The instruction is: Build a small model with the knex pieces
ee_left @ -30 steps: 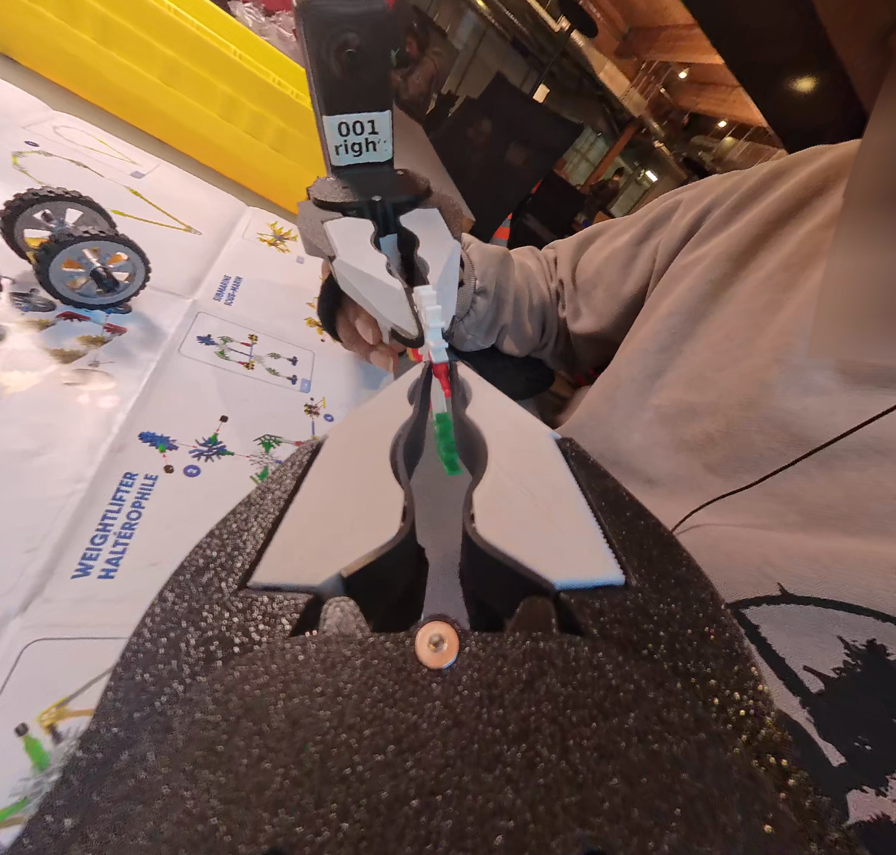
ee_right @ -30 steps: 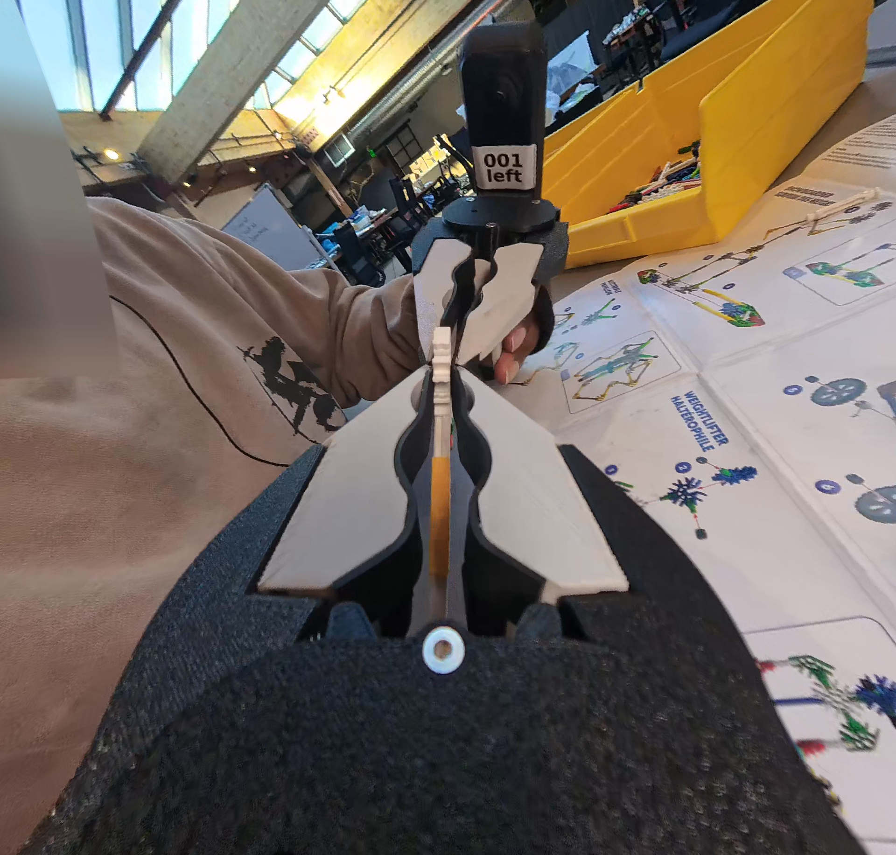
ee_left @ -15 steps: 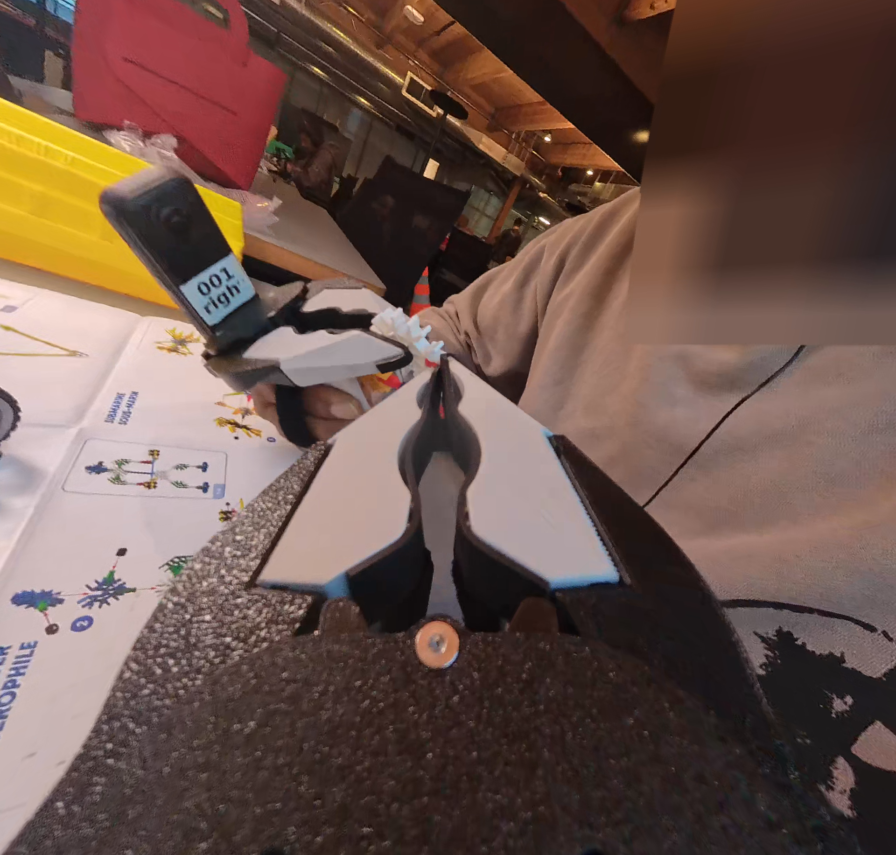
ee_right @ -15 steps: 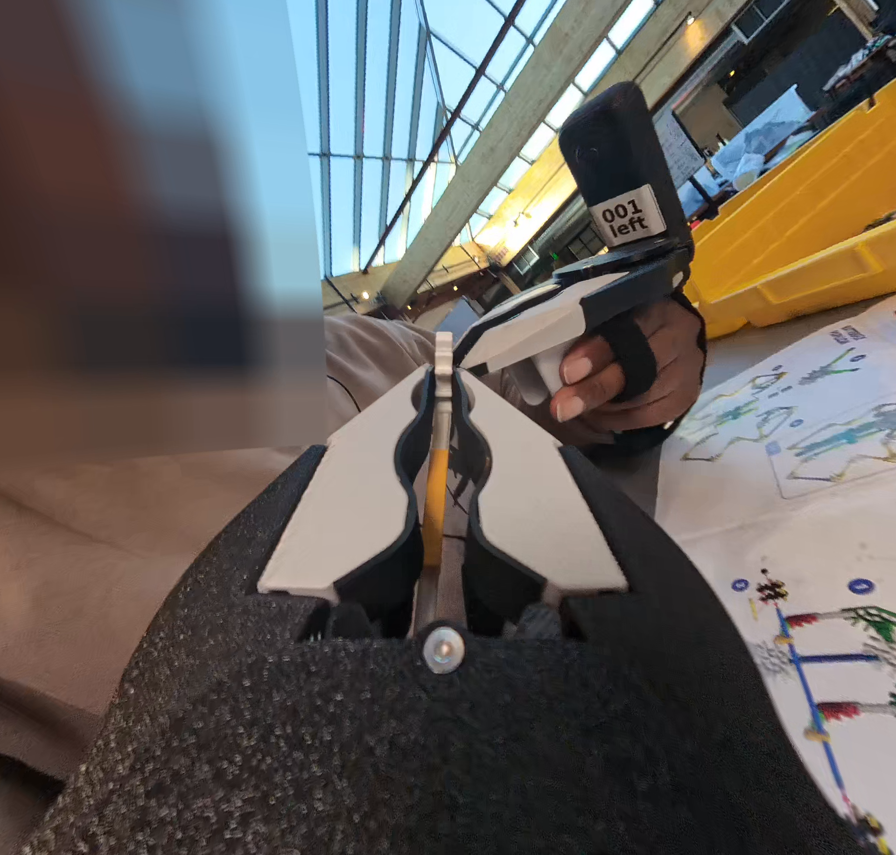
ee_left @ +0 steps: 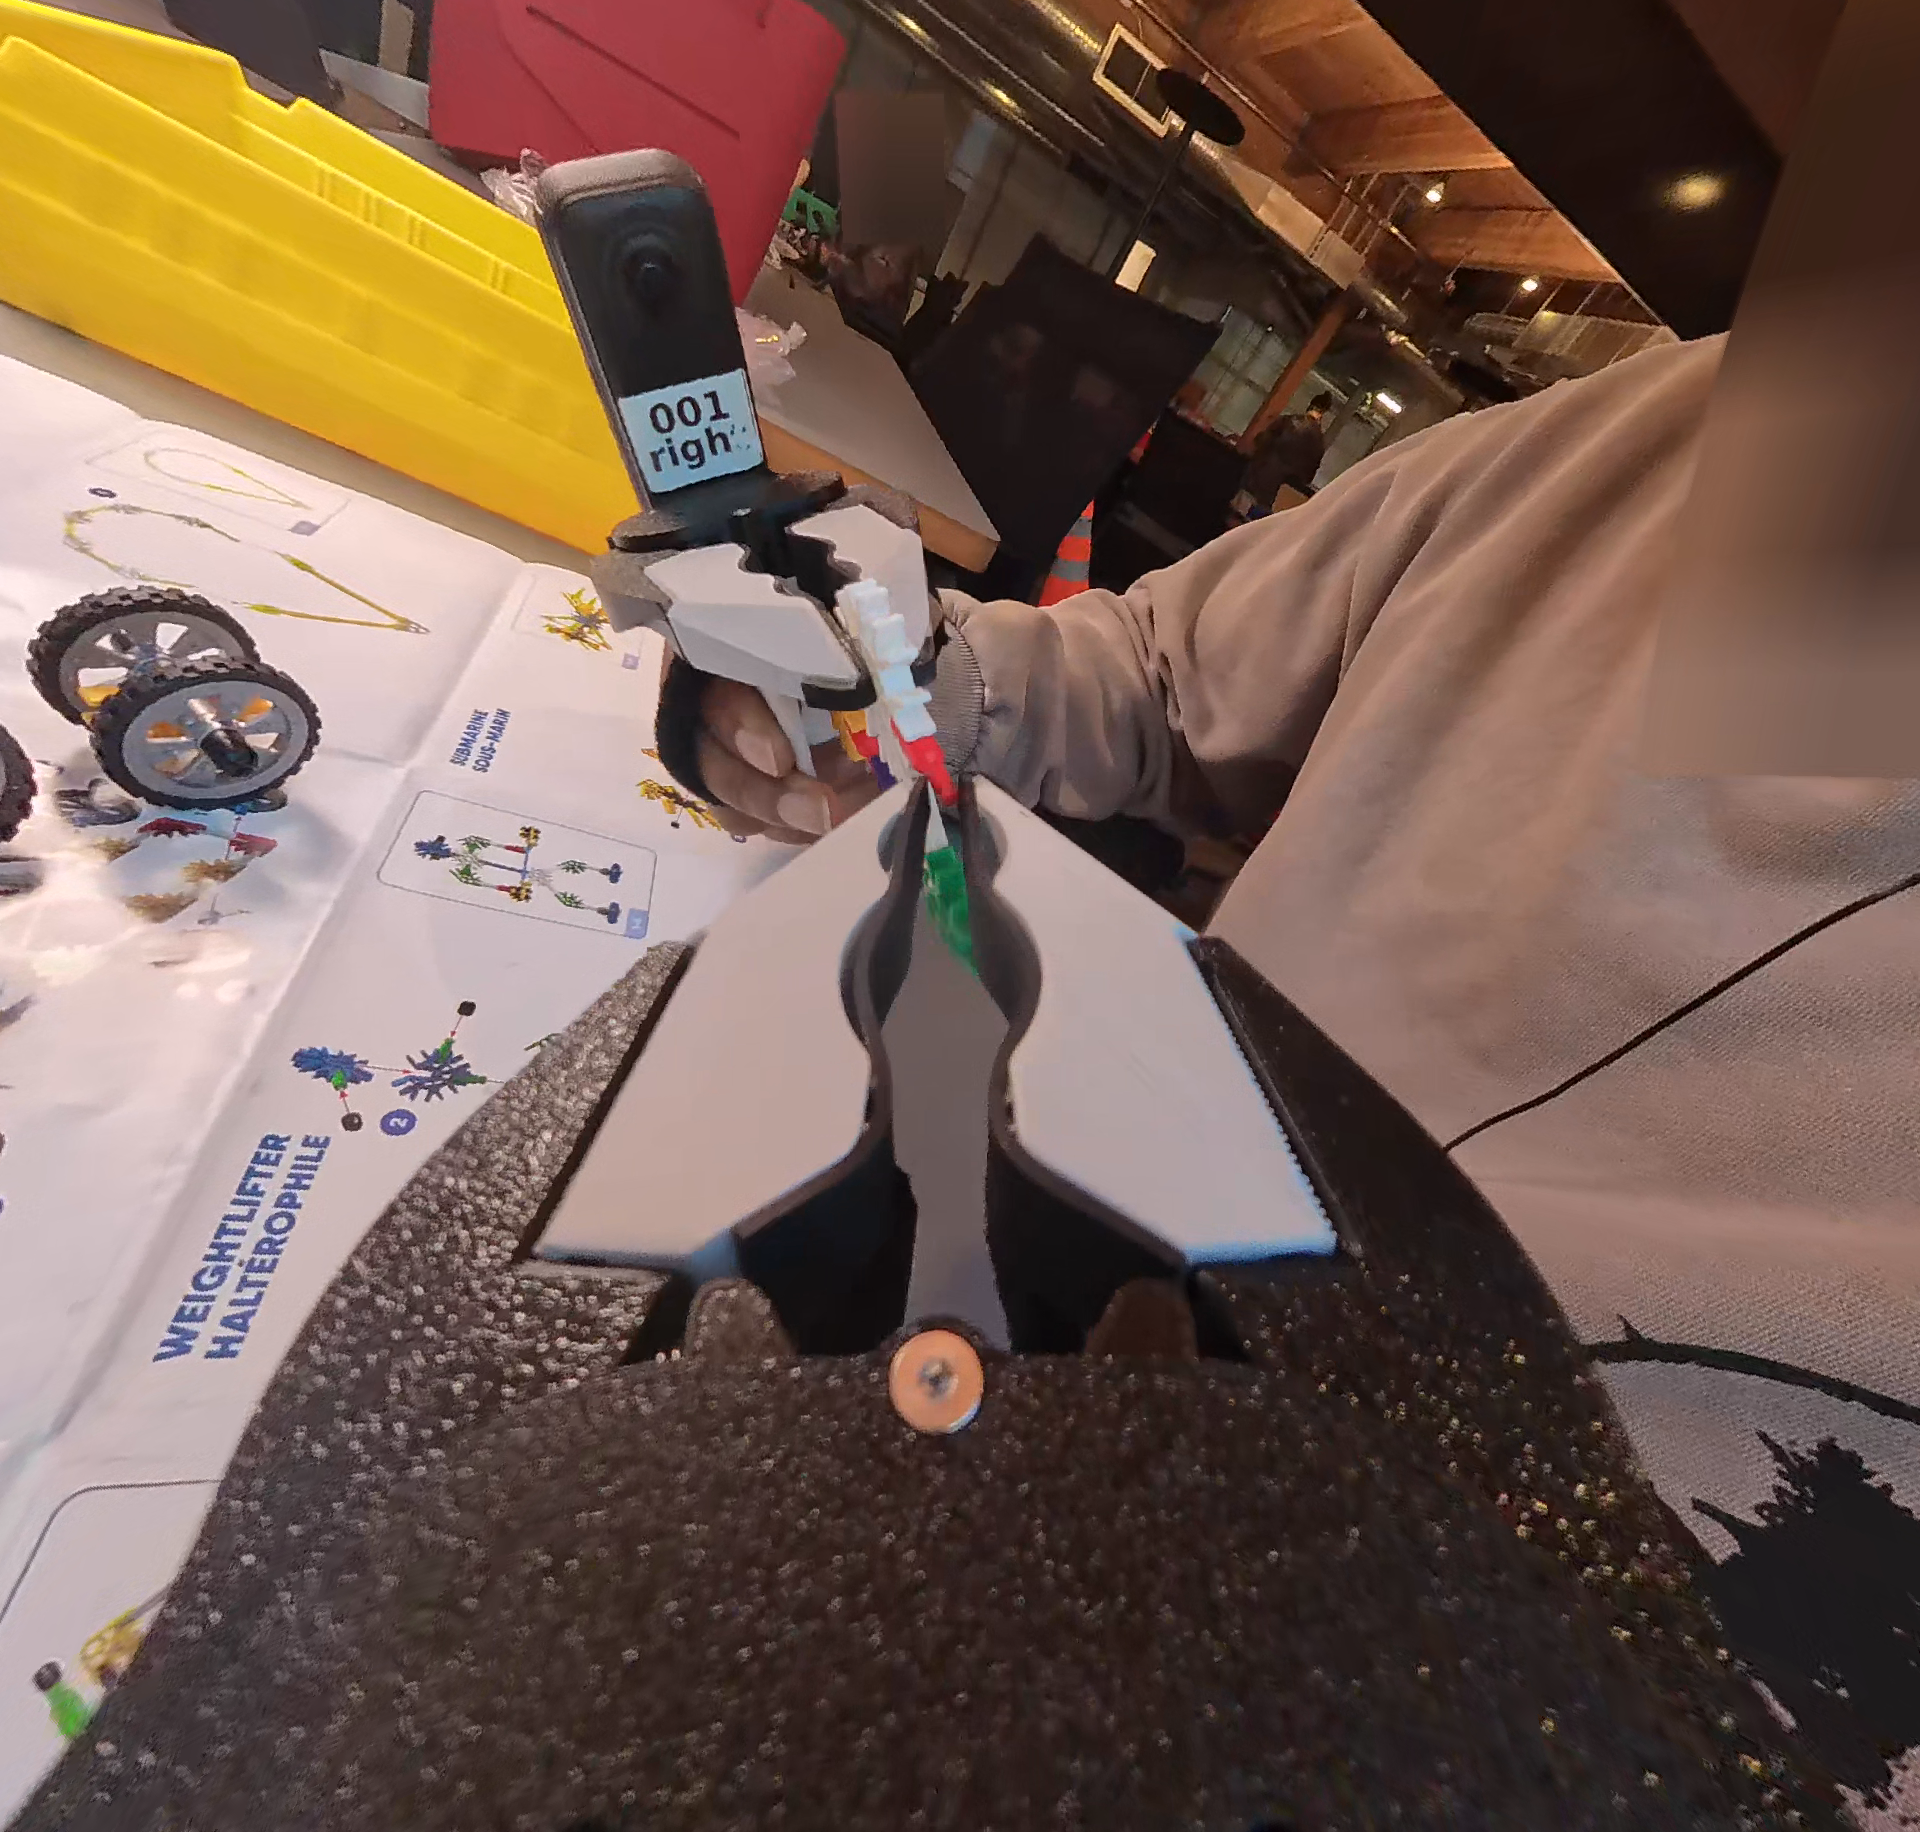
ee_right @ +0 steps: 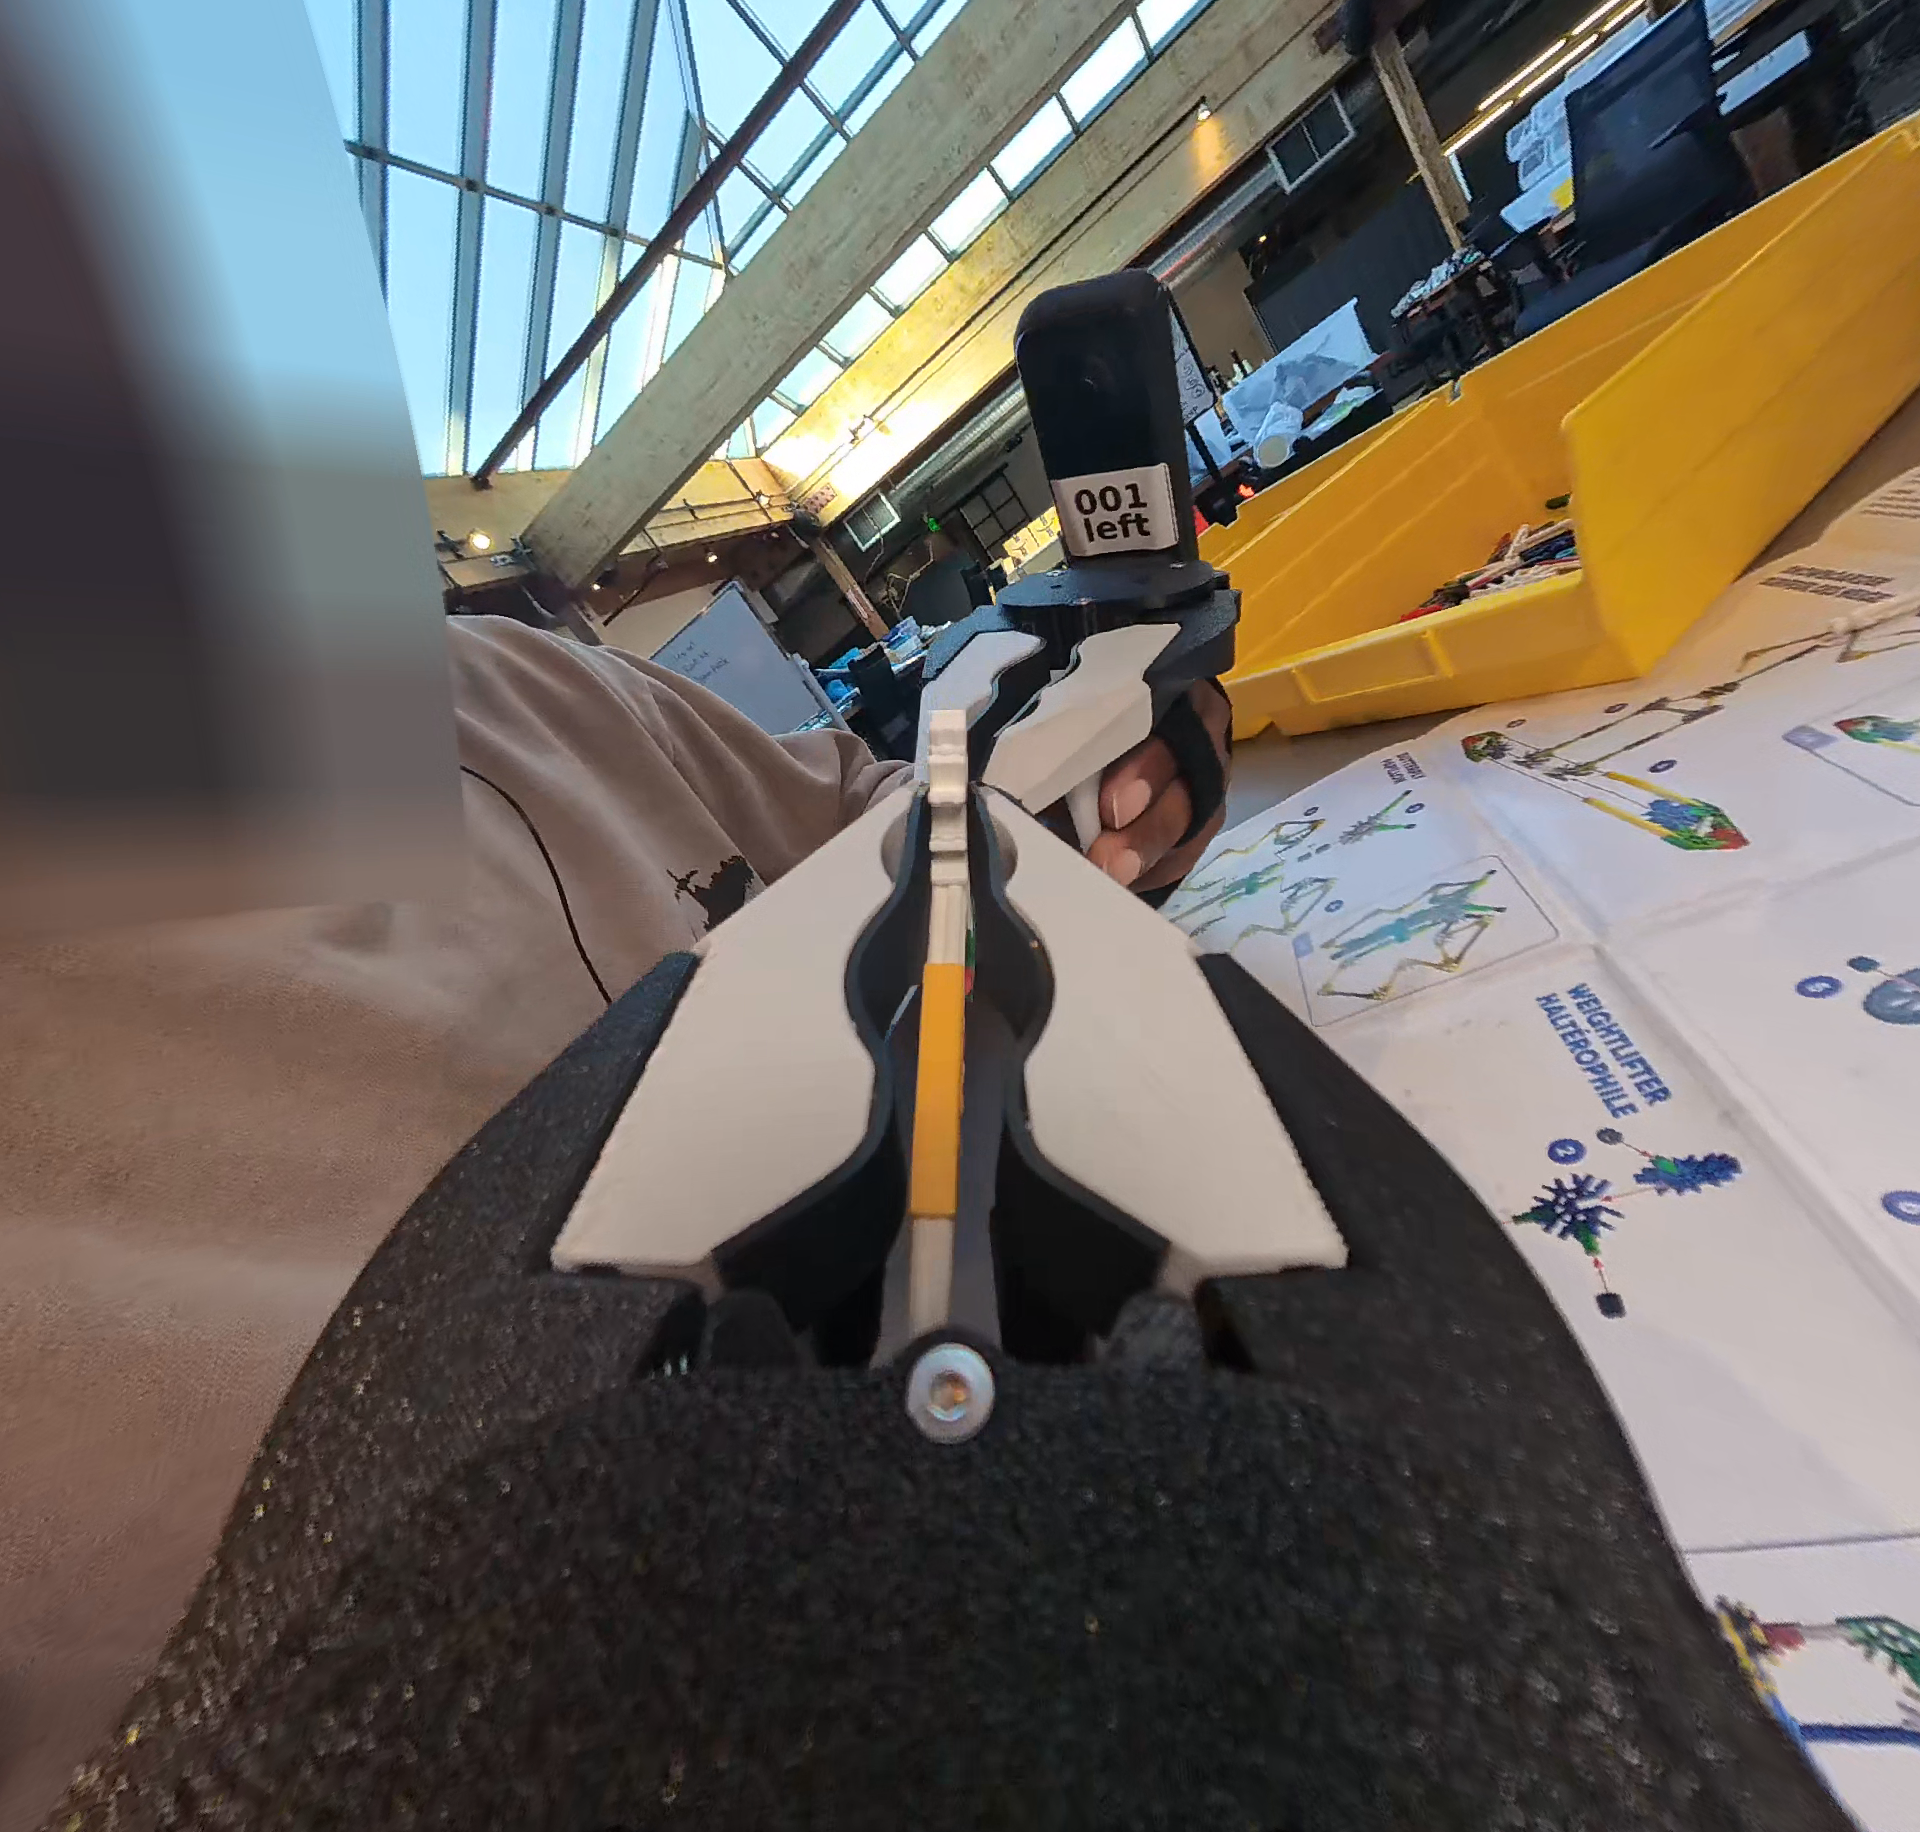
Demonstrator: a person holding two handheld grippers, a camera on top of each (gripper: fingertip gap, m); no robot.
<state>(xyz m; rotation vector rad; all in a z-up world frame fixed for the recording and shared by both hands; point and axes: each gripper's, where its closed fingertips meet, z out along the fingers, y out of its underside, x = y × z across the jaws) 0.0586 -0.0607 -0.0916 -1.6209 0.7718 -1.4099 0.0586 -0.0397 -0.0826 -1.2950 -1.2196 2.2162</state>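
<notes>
Left hand-held gripper (ee_left: 940,811) pinches a green piece (ee_left: 951,894); right hand-held gripper (ee_right: 951,806) clamps a white-yellow rod (ee_right: 935,1055); the ends look best kept aligned.

The space just ahead of the left gripper (ee_left: 940,795) is being blocked by the right gripper (ee_left: 883,670) and its white rod (ee_left: 894,660), tips nearly touching. To its left, passage is being narrowed by the wheels (ee_left: 171,696) and the yellow bin (ee_left: 260,255) on the instruction sheet (ee_left: 343,951).
</notes>
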